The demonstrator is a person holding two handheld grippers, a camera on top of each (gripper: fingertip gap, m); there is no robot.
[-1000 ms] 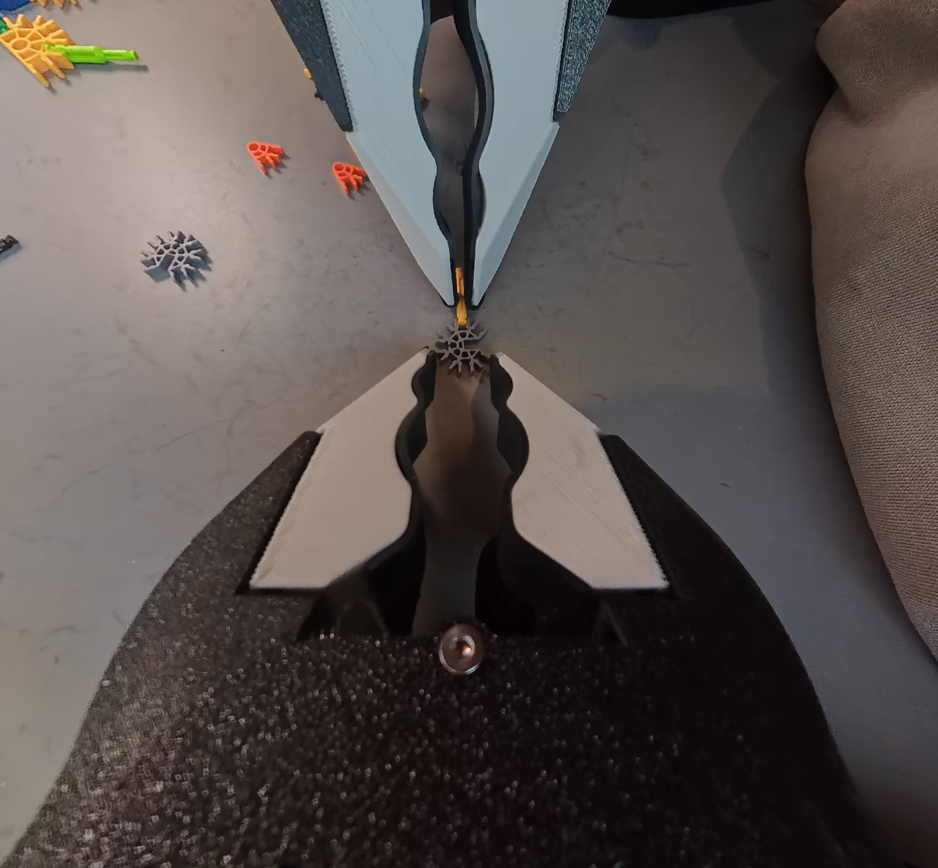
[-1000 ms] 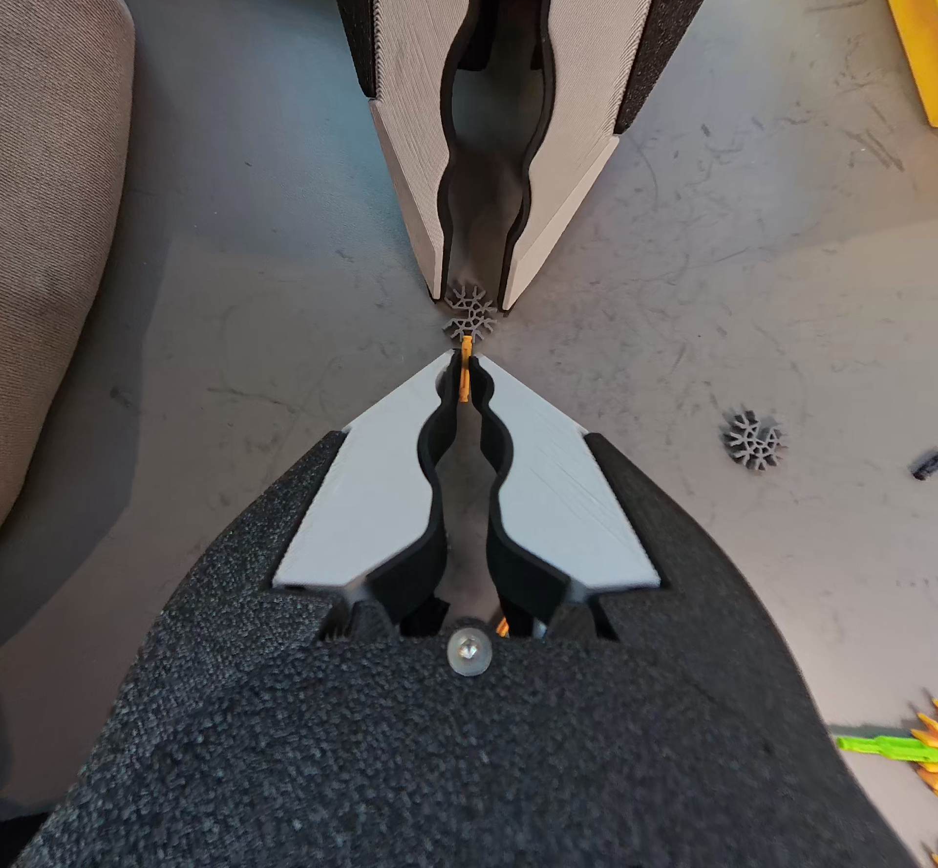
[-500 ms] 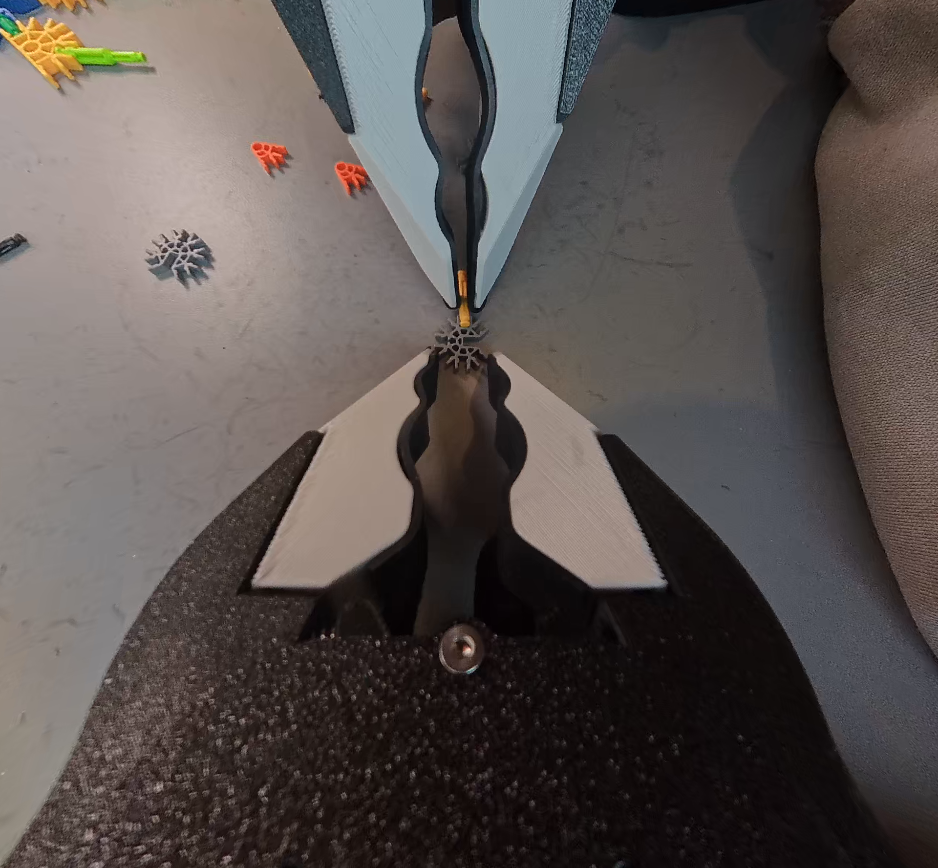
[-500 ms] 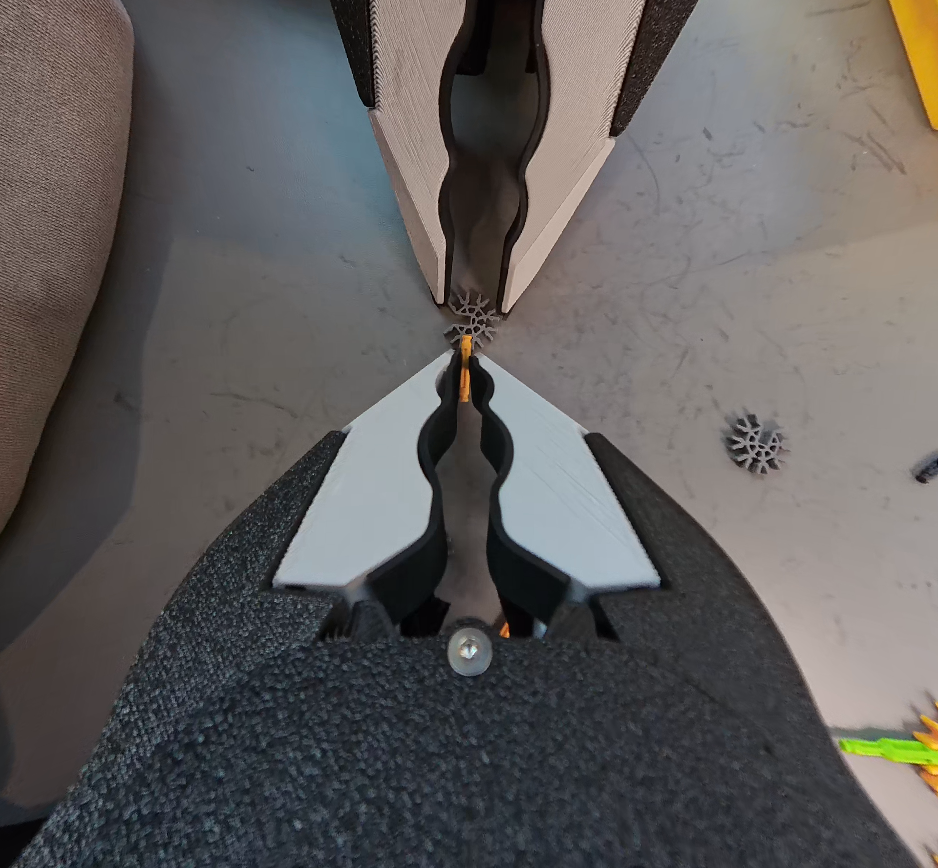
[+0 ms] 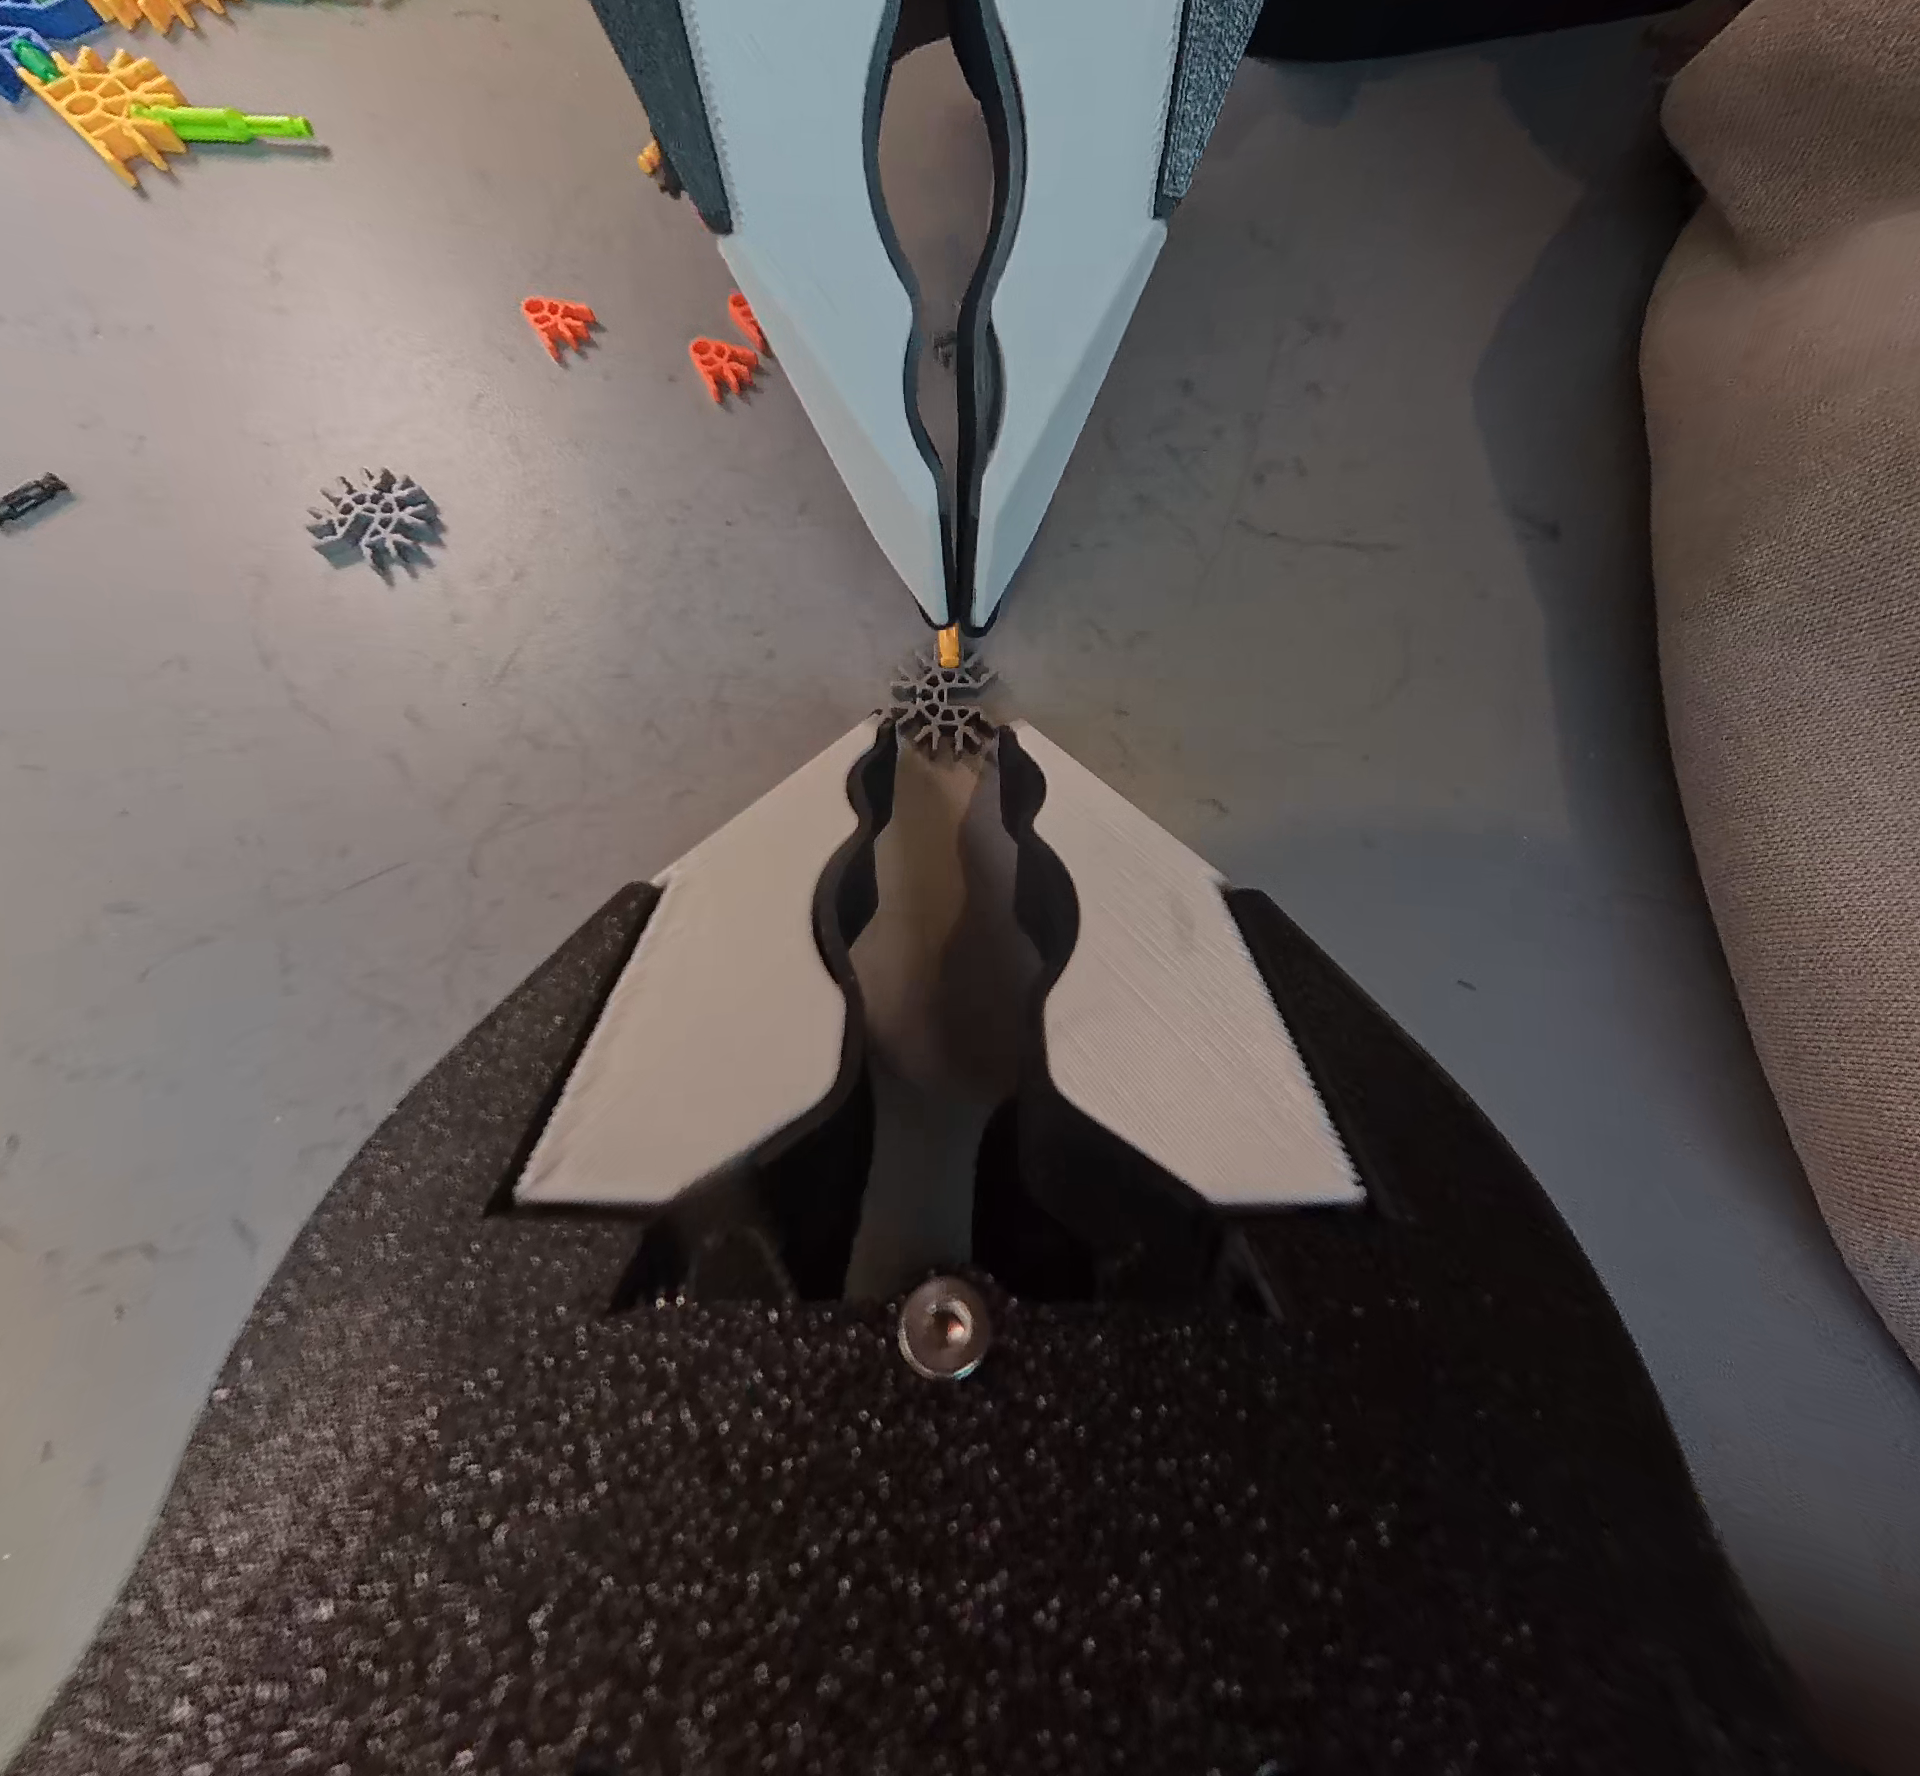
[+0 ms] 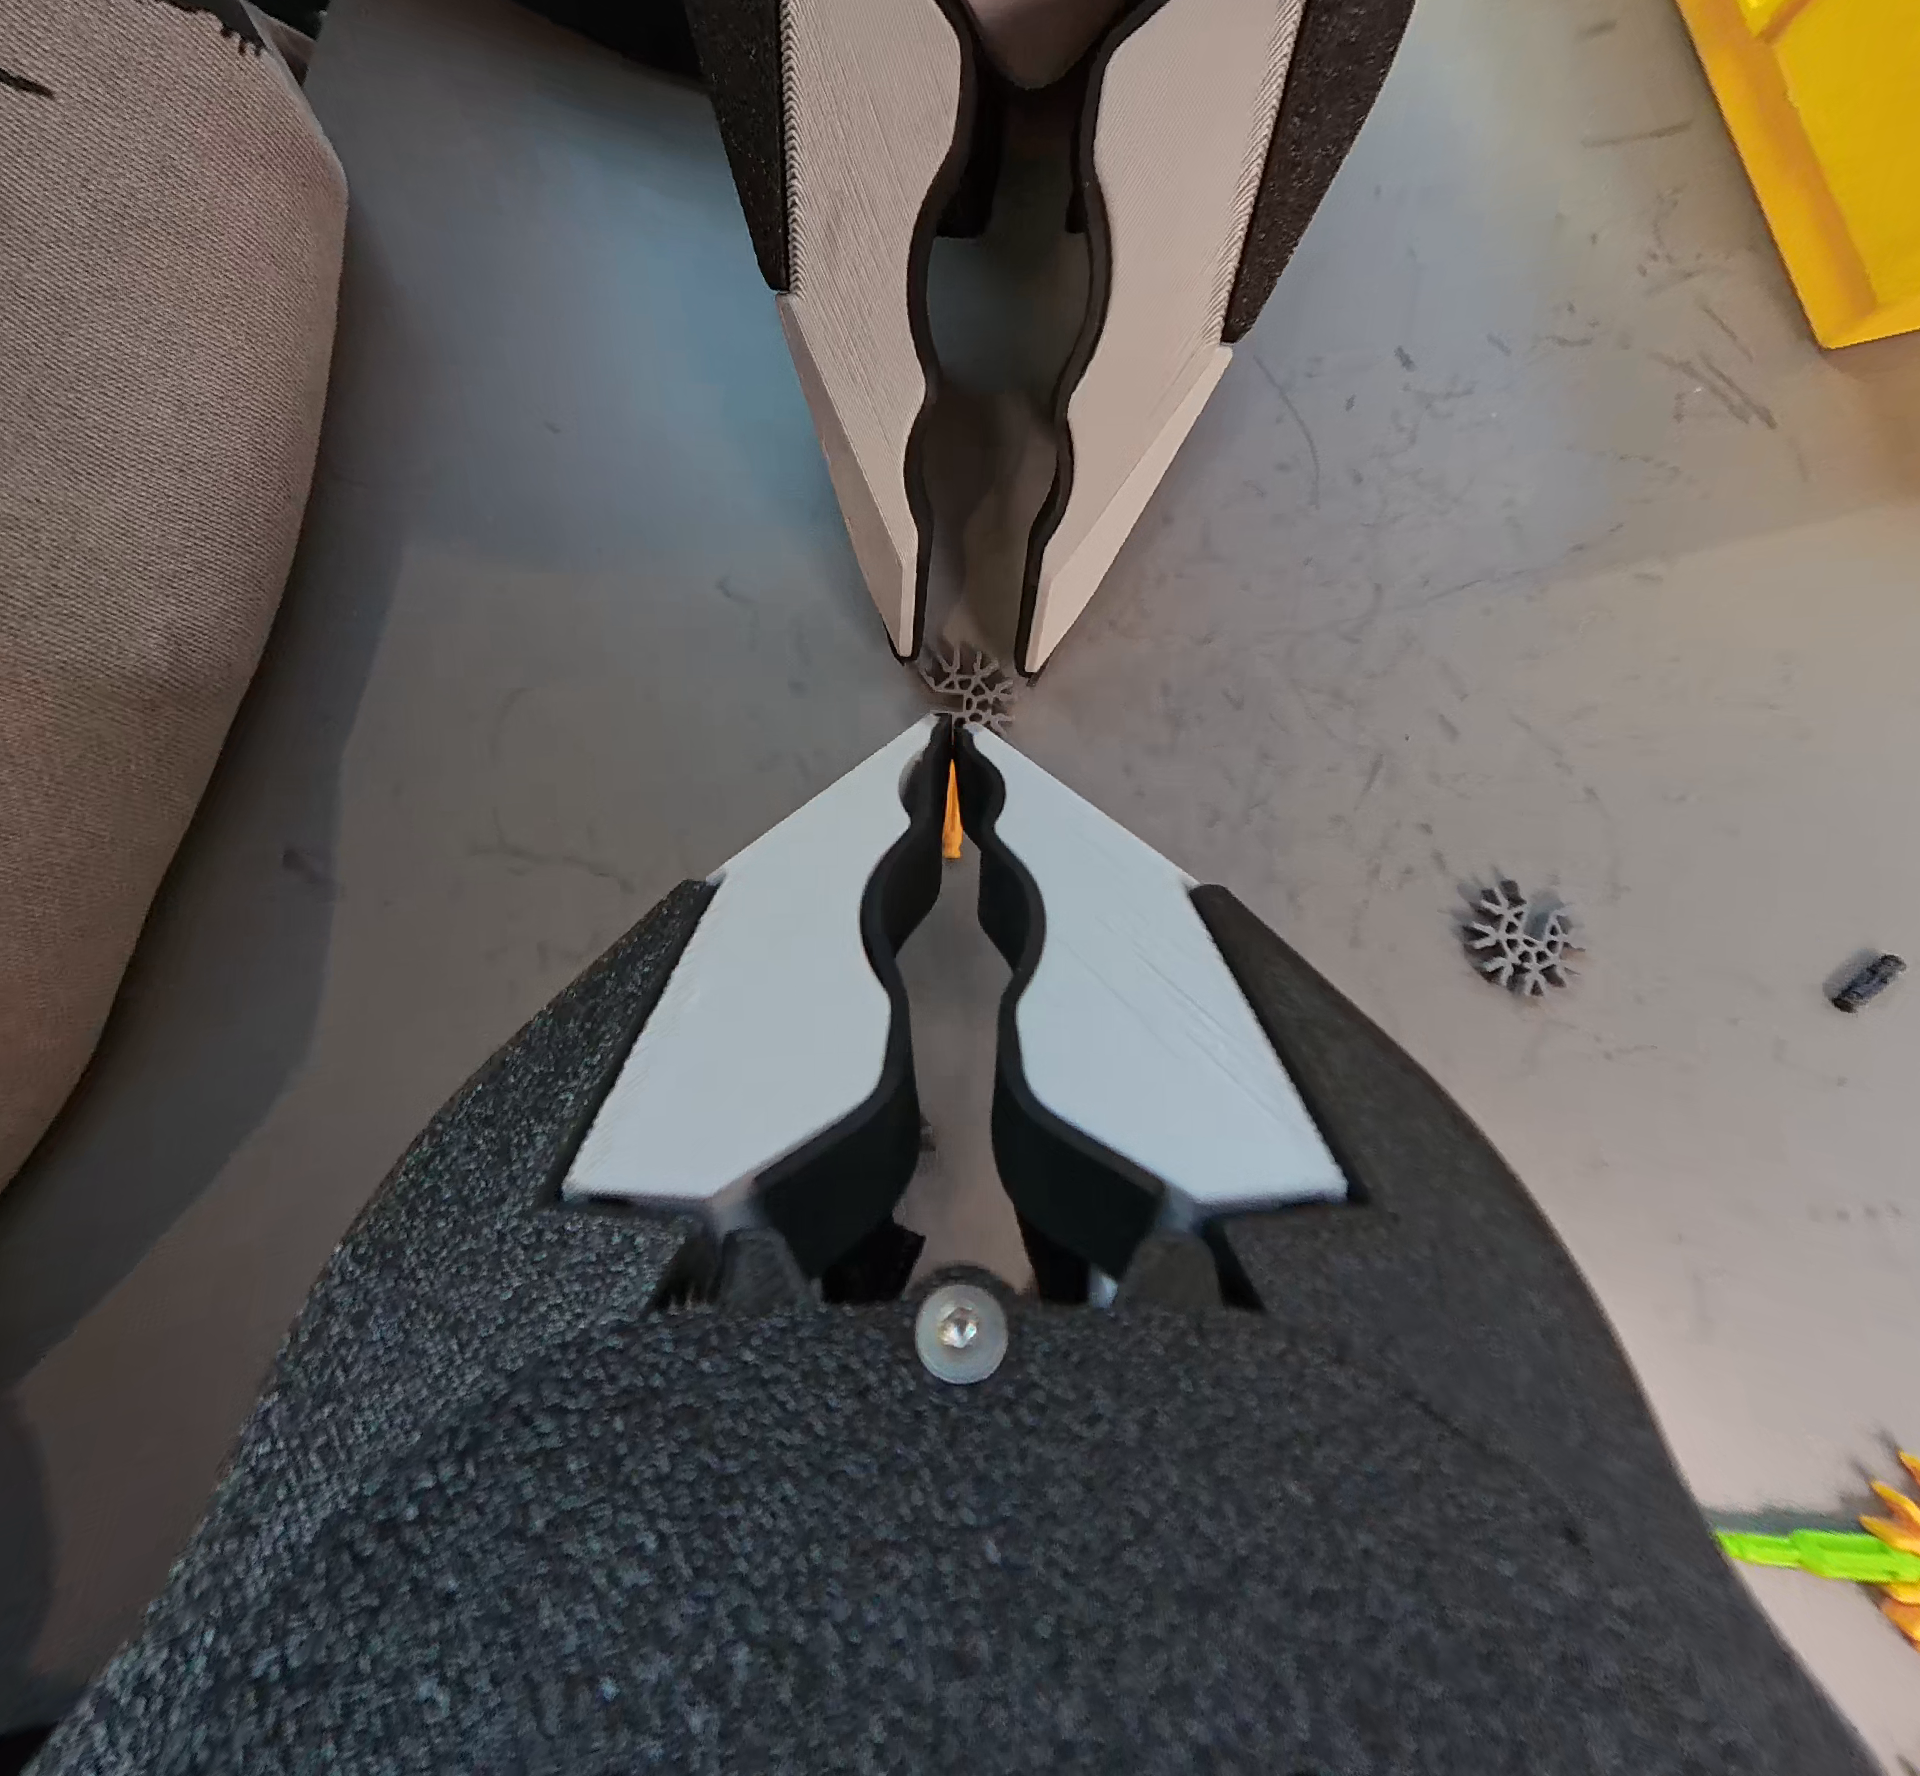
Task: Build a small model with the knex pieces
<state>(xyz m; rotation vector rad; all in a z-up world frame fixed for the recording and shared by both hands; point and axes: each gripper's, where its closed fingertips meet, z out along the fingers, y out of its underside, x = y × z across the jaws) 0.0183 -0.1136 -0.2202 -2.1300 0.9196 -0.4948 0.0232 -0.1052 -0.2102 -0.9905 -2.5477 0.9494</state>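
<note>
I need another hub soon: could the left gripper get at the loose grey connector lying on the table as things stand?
Probably not yet. The way to the loose connector looks free across bare table, but the left gripper is shut on a grey connector meeting the orange rod in the right gripper.

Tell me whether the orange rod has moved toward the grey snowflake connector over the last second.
Yes. In the left wrist view, the orange rod in the right tongs now meets the held grey snowflake connector; less rod shows.
</note>
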